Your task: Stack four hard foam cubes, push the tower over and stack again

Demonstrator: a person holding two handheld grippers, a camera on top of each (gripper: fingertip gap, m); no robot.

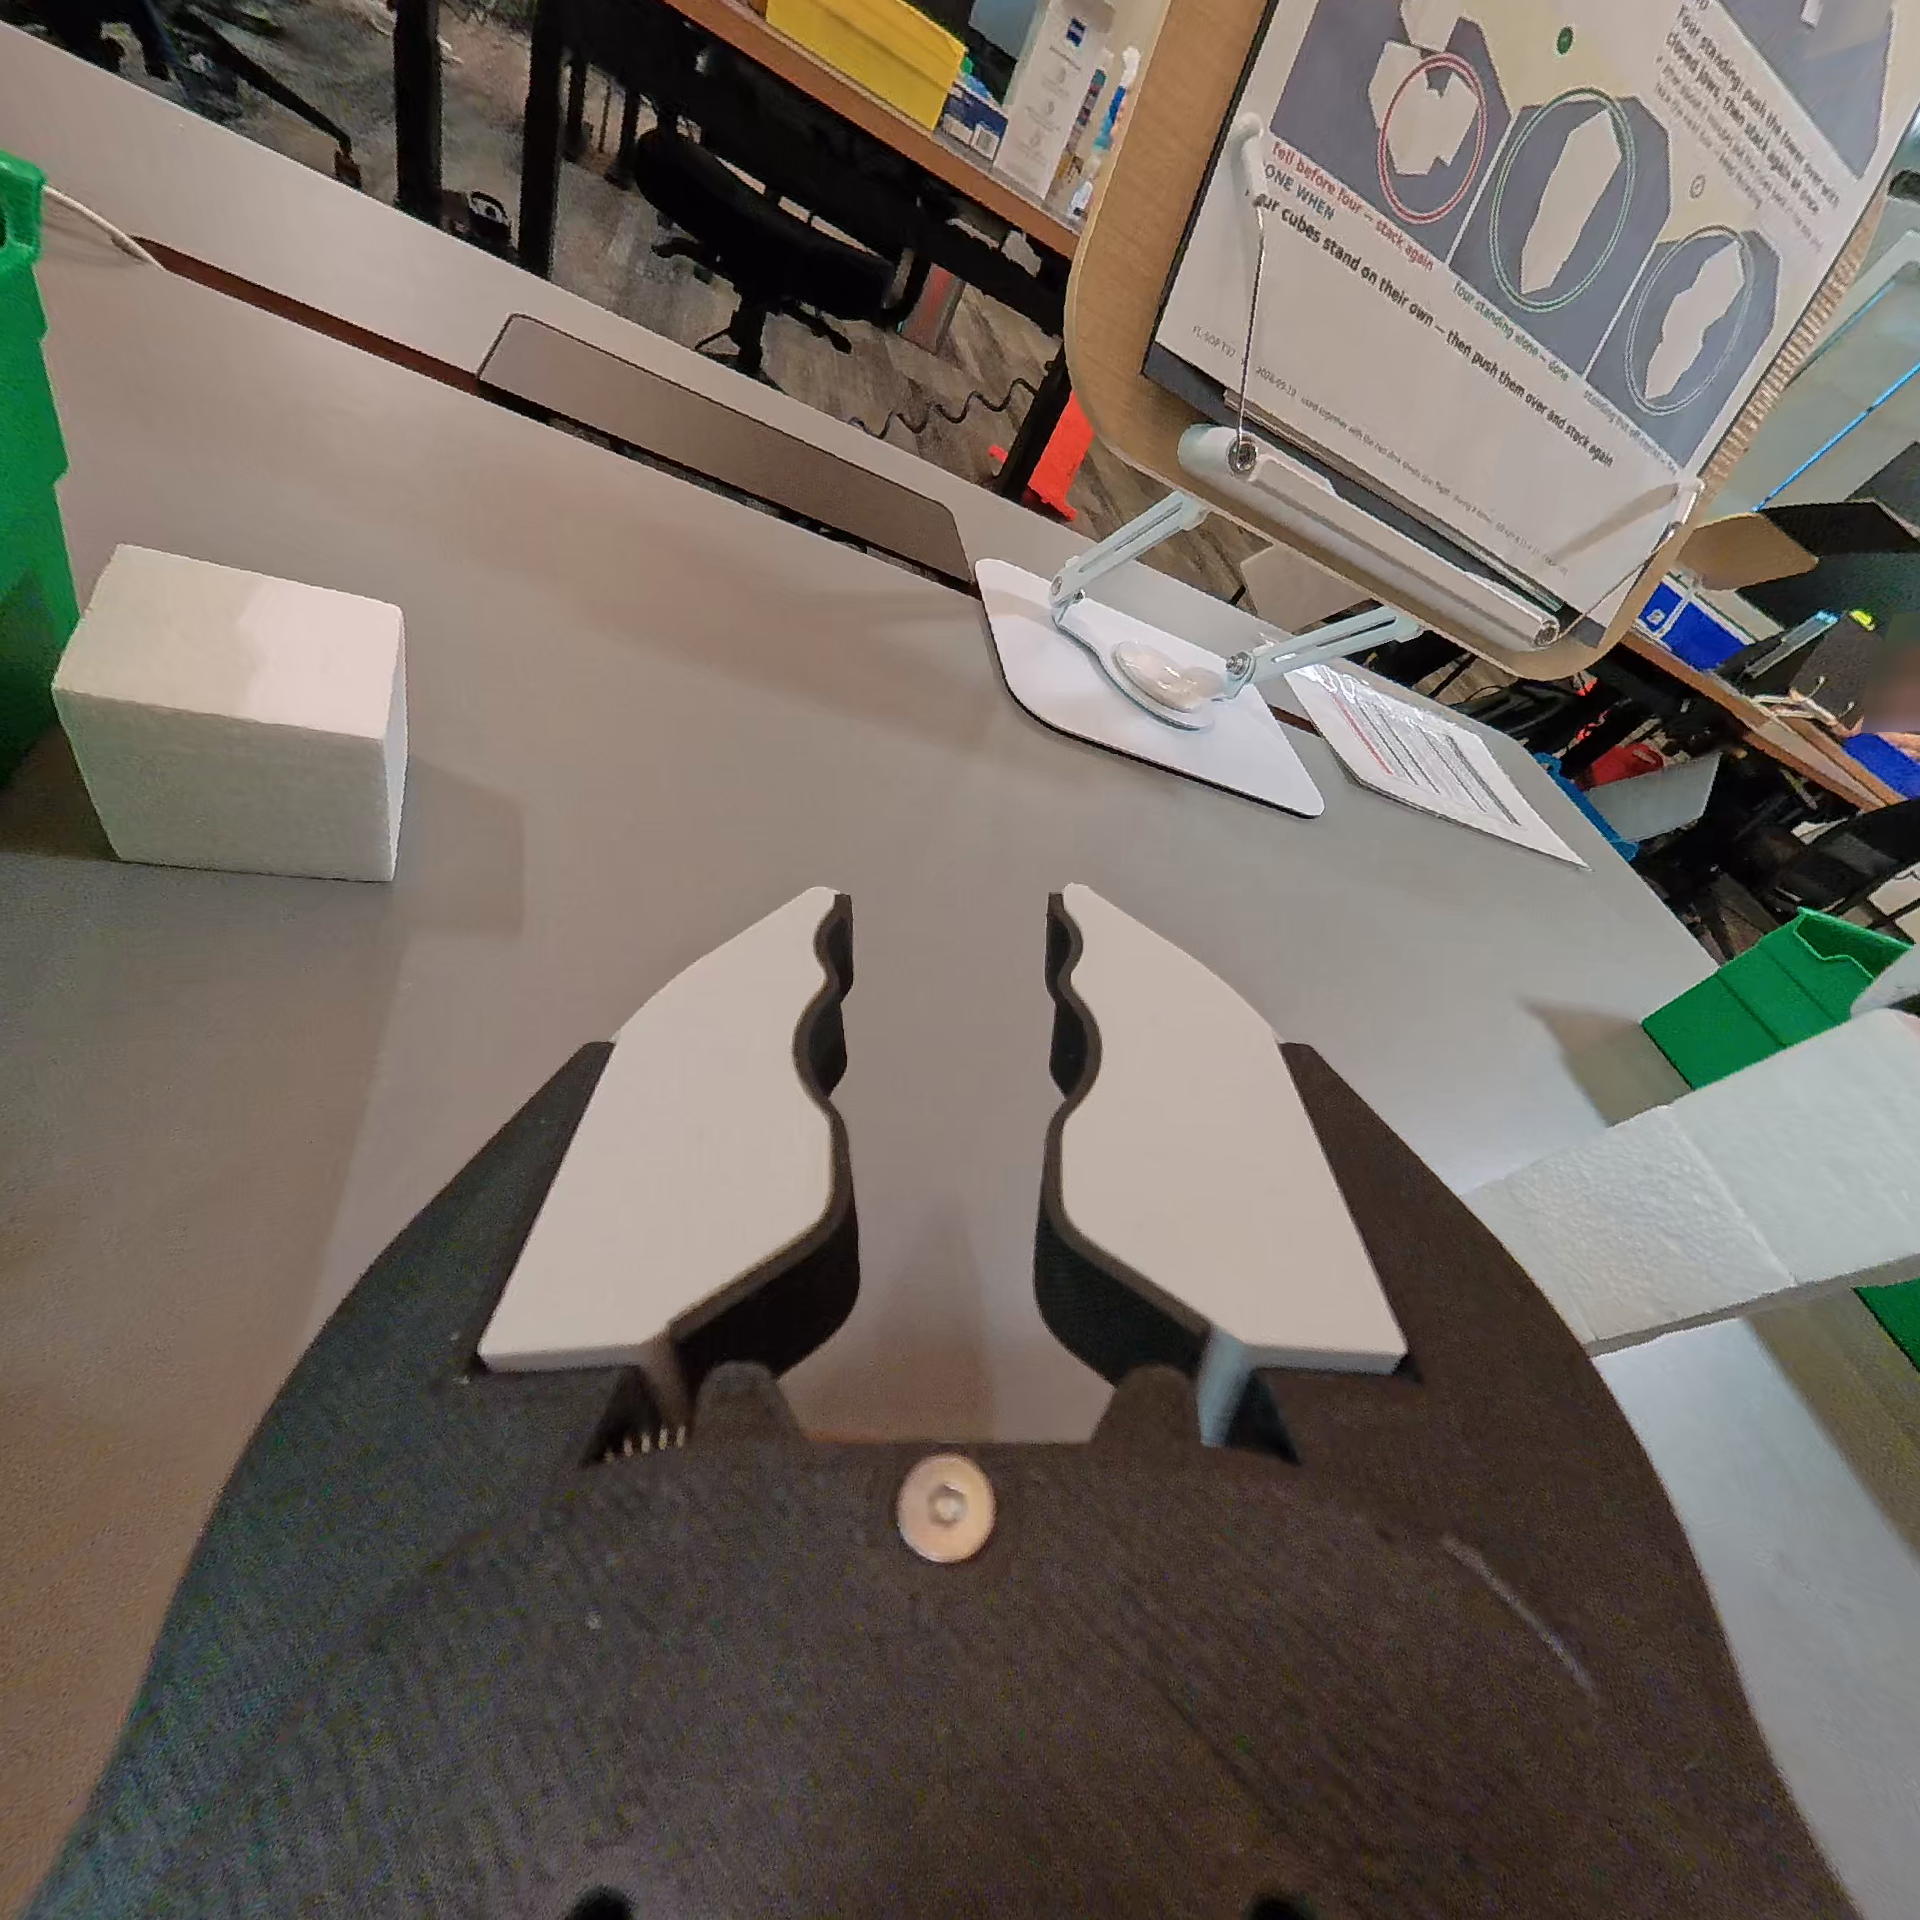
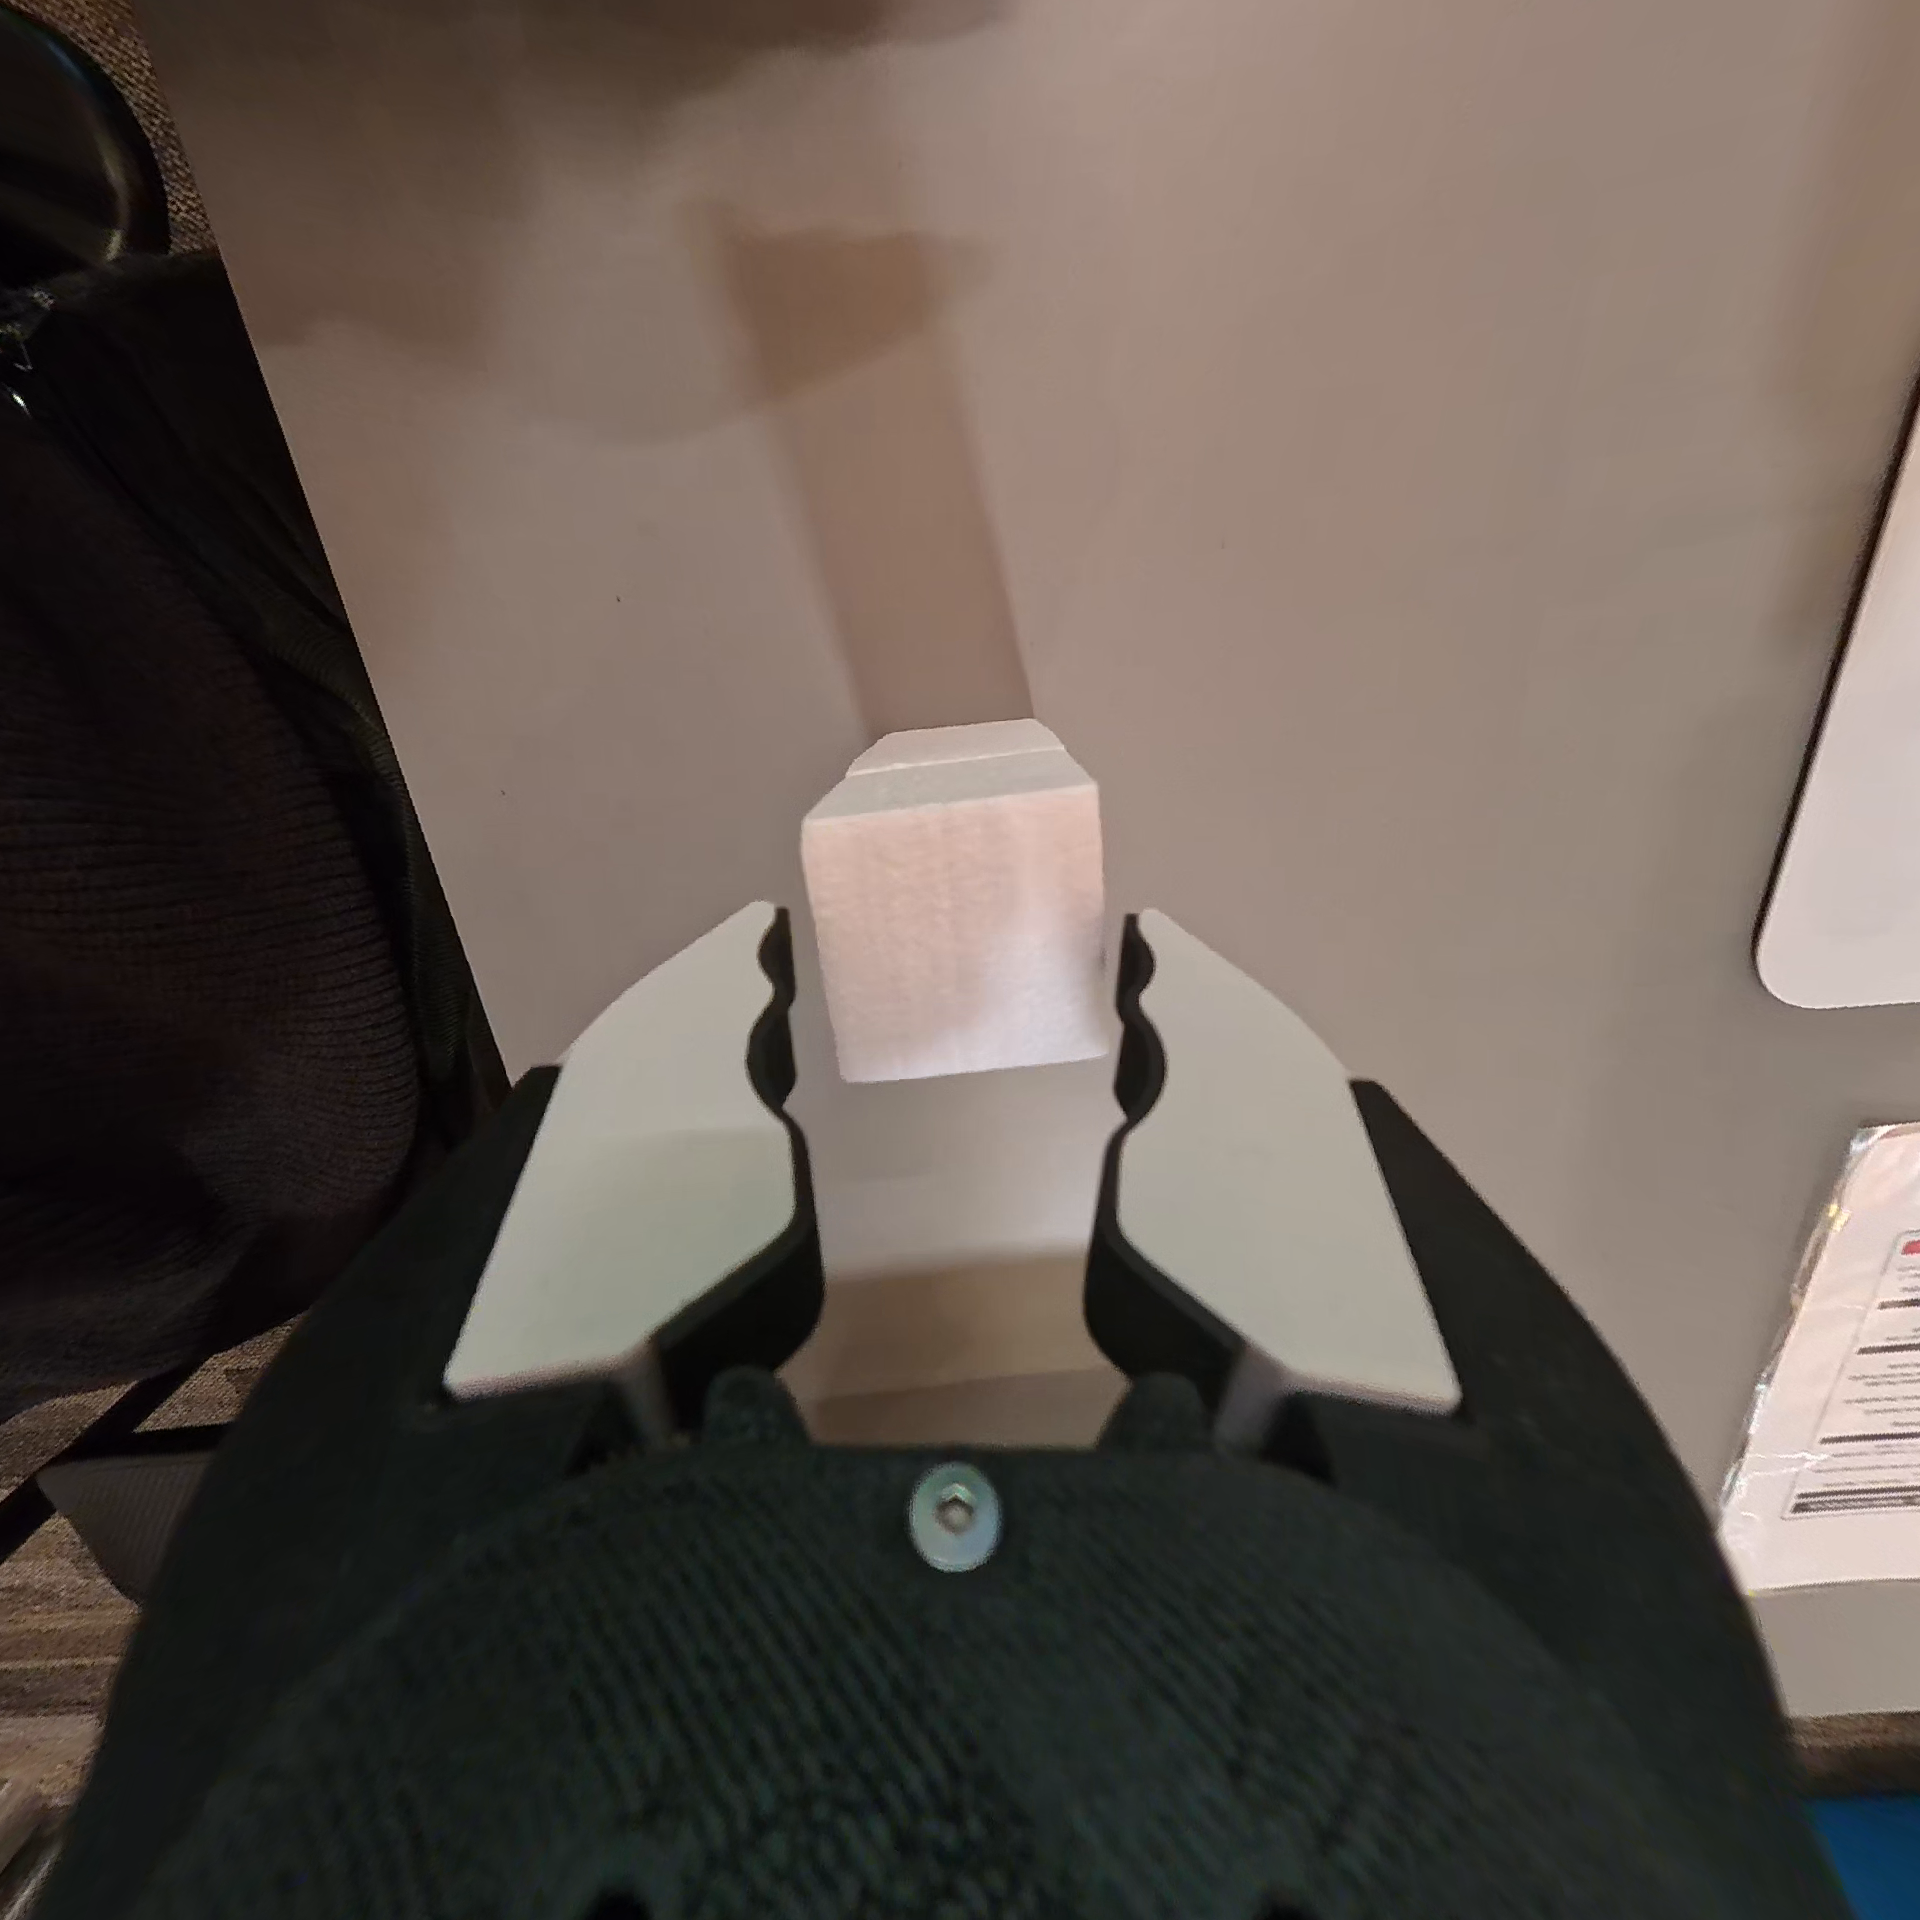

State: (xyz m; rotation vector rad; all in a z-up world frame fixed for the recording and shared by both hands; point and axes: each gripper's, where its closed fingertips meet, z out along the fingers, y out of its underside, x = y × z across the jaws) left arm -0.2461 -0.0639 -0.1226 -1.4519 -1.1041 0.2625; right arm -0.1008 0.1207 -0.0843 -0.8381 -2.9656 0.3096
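In the right wrist view I look down on a stack of white foam cubes. My right gripper [image 2: 954, 925] is open, its fingers on either side of the top cube [image 2: 951, 966] with a thin gap on each side. The cube below [image 2: 956, 750] shows slightly offset behind it. In the left wrist view my left gripper [image 1: 948, 904] is open and empty above the grey table [image 1: 675, 644]. A single white foam cube [image 1: 239, 717] lies to its left. The stack [image 1: 1714, 1195] shows at the right edge.
A document stand with a sheet [image 1: 1455, 260] and white base [image 1: 1143, 686] stands ahead right, with a laminated sheet [image 1: 1434, 758] beside it. Green bins stand at the left [image 1: 31, 468] and right [image 1: 1766, 997]. A person's dark clothing [image 2: 156, 727] is by the table edge. The grippers' ends are close to 25 cm from one another. My right gripper is the nearer one to the stack [image 1: 1714, 1195]: about 5 cm, against 20 cm.
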